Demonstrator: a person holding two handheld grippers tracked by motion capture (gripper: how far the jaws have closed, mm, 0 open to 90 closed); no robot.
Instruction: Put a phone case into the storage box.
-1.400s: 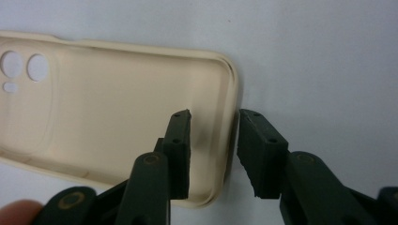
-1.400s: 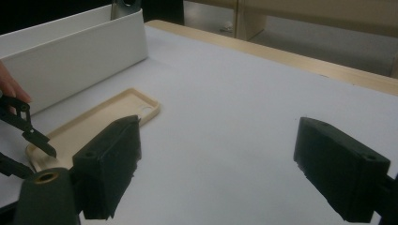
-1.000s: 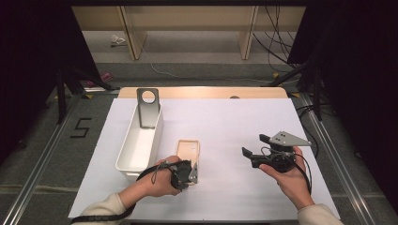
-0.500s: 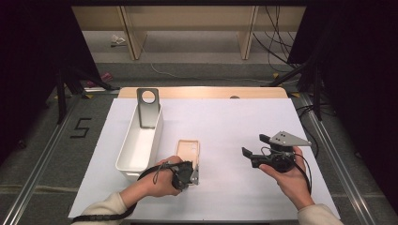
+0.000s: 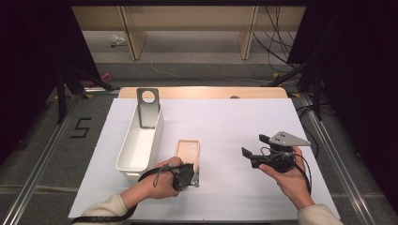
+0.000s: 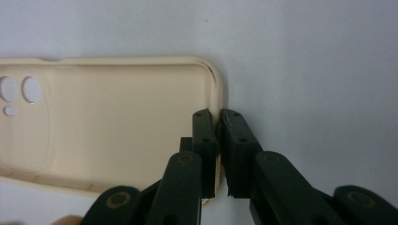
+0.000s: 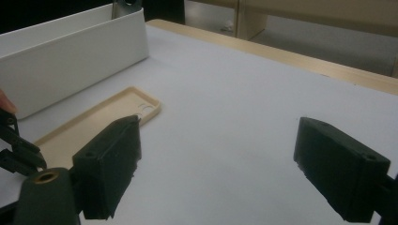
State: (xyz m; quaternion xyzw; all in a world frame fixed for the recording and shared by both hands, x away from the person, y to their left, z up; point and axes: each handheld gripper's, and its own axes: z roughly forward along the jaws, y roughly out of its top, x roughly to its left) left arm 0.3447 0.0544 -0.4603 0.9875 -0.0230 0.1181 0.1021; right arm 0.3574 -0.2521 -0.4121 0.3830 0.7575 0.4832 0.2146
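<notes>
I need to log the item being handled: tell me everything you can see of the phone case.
The phone case is cream, seemingly soft plastic or rubber, lying flat and open side up on the white table cover, beside the white bin. It has rounded corners, a raised rim and camera cut-outs at its far end. The left gripper is shut on its near rim.
</notes>
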